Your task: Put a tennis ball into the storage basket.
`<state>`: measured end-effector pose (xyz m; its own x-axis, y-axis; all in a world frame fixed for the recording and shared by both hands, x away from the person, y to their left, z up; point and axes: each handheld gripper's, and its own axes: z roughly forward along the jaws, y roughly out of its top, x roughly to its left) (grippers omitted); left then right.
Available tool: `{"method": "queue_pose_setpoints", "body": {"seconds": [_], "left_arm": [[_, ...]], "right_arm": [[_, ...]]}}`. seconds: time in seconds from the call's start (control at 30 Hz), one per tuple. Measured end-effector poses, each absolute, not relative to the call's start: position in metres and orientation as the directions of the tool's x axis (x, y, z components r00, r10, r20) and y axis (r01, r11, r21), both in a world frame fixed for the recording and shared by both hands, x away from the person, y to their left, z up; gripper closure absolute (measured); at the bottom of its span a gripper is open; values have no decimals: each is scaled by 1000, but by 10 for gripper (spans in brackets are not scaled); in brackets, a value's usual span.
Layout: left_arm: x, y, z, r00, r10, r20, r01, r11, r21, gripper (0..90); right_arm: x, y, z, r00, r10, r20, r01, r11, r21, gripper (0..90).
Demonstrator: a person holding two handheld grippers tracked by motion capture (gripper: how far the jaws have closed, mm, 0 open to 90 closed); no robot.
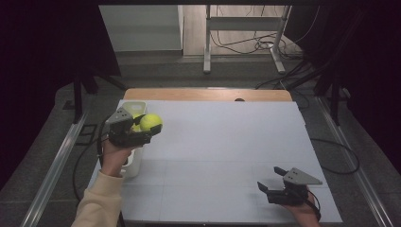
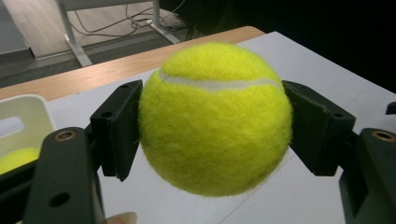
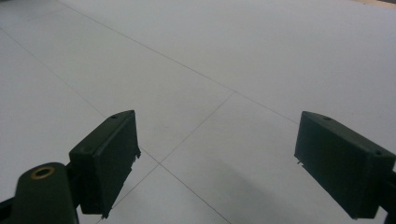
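My left gripper [image 1: 142,130] has its fingers clenched on a tennis ball [image 1: 151,122], lifted just beside the white bin [image 1: 135,163]. Another ball [image 2: 16,158] lies inside. Right gripper [image 1: 269,182] hangs released over the counter [image 1: 227,142]. Goal unstated; progress unclear.

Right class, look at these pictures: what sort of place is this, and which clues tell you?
Probably a lab or test room, not a home. A white work table stands in a dark-curtained bay, loose cables trail over the floor, and a person holds a claw gripping a tennis ball.
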<state>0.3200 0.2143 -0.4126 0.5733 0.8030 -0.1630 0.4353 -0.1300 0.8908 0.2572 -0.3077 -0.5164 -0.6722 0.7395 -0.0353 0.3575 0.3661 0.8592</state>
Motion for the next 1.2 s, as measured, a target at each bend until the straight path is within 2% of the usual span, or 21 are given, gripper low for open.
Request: {"method": "queue_pose_setpoints", "body": {"seconds": [1.2], "left_arm": [[320,265,-418,427,894,-139,453,-78,888,266]], "right_arm": [[258,-308,-517,-669,742,-36,362,367,857,142]]}}
